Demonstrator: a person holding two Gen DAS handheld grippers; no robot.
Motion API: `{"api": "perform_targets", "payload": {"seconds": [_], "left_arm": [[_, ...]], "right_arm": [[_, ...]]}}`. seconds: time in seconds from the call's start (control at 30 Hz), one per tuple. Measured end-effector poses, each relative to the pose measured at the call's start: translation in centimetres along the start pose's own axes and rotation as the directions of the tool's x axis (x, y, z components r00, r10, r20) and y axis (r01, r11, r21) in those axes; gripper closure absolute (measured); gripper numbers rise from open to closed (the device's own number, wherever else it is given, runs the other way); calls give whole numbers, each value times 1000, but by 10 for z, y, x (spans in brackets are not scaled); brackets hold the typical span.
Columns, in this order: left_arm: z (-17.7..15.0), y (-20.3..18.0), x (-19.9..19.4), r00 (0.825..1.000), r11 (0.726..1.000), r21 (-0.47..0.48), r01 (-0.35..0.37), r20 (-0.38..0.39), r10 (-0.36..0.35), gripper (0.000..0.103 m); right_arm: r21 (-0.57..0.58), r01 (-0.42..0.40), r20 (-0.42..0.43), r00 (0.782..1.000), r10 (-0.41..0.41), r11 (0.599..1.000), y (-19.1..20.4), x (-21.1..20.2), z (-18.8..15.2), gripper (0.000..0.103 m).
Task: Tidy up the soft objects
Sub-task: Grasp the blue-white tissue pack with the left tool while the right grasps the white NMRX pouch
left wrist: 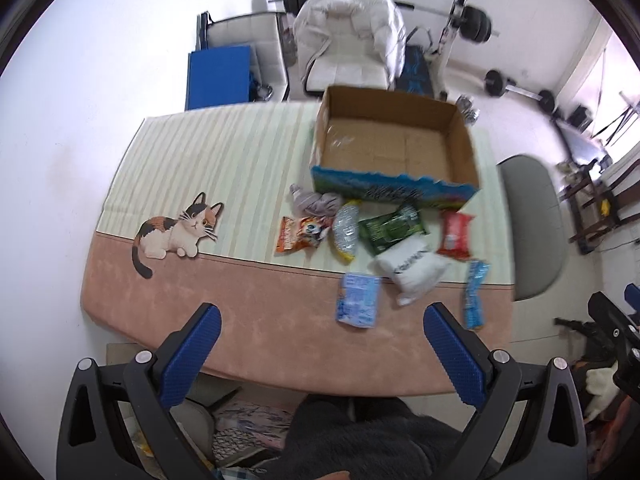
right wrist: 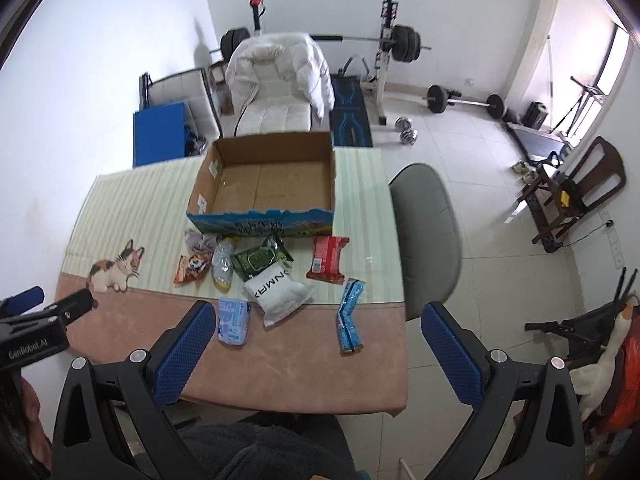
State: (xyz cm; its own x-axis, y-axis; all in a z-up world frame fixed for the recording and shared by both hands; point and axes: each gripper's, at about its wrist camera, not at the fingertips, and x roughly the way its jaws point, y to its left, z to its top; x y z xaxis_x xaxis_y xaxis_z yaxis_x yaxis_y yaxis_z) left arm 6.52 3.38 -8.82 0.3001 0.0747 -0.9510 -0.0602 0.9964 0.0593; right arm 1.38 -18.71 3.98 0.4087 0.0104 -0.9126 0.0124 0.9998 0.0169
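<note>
An empty cardboard box [left wrist: 460,148] [right wrist: 200,196] stands at the far side of the table. In front of it lie several soft packs: a grey cloth bundle [left wrist: 314,202] [right wrist: 198,240], an orange snack bag [left wrist: 300,235] [right wrist: 192,267], a silvery pouch [left wrist: 346,232] [right wrist: 223,266], a green pack [left wrist: 390,229] [right wrist: 262,258], a red pack [left wrist: 454,235] [right wrist: 328,258], a white pack [left wrist: 412,268] [right wrist: 280,292], a light blue pack [left wrist: 358,299] [right wrist: 233,322] and a long blue packet [left wrist: 475,294] [right wrist: 349,322]. My left gripper [left wrist: 322,354] and right gripper [right wrist: 320,354] hover open and empty above the near table edge.
The table [left wrist: 260,340] [right wrist: 372,376] wears a striped and pink cloth with a cat picture [left wrist: 176,232] [right wrist: 116,268]. A grey chair [left wrist: 532,224] [right wrist: 426,232] stands at the right side. Beyond are a white armchair [right wrist: 280,88], a blue board [left wrist: 218,78] and weight equipment [right wrist: 400,44].
</note>
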Motion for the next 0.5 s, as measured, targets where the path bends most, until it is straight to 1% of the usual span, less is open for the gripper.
{"api": "perform_targets", "payload": {"seconds": [0.1, 0.13, 0.2, 0.23, 0.3, 0.33, 0.4, 0.43, 0.5], "left_arm": [[2, -3, 56, 997, 1000, 20, -12, -73, 14, 0], [1, -6, 76, 995, 999, 32, -24, -99, 27, 0], [-2, -12, 116, 987, 998, 55, -11, -157, 20, 2], [-4, -15, 141, 982, 997, 70, -27, -184, 40, 4], [-8, -18, 179, 970, 997, 82, -14, -239, 33, 8], [-11, -19, 194, 965, 996, 86, -19, -260, 41, 11], [-16, -17, 229, 949, 997, 73, -16, -314, 38, 15], [-16, -15, 241, 942, 998, 66, -12, -335, 34, 17], [-17, -9, 265, 927, 999, 37, -11, -374, 24, 18]], "right_arm": [[-42, -27, -74, 997, 24, 999, 6, 64, 2, 0], [-79, -38, -118, 993, 29, 996, 13, 93, 2, 0], [-139, -60, -181, 983, 34, 988, 25, 143, 1, 0], [-168, -66, -209, 978, 29, 984, 33, 172, 0, 0], [-202, -78, -248, 968, 27, 976, 44, 218, -2, 0], [-220, -80, -267, 963, 19, 972, 49, 243, -1, 0], [-243, -94, -301, 953, 17, 966, 62, 287, -1, 0], [-254, -98, -325, 946, 10, 962, 68, 310, -1, 0], [-289, -111, -371, 929, -5, 951, 81, 348, -4, 0]]}}
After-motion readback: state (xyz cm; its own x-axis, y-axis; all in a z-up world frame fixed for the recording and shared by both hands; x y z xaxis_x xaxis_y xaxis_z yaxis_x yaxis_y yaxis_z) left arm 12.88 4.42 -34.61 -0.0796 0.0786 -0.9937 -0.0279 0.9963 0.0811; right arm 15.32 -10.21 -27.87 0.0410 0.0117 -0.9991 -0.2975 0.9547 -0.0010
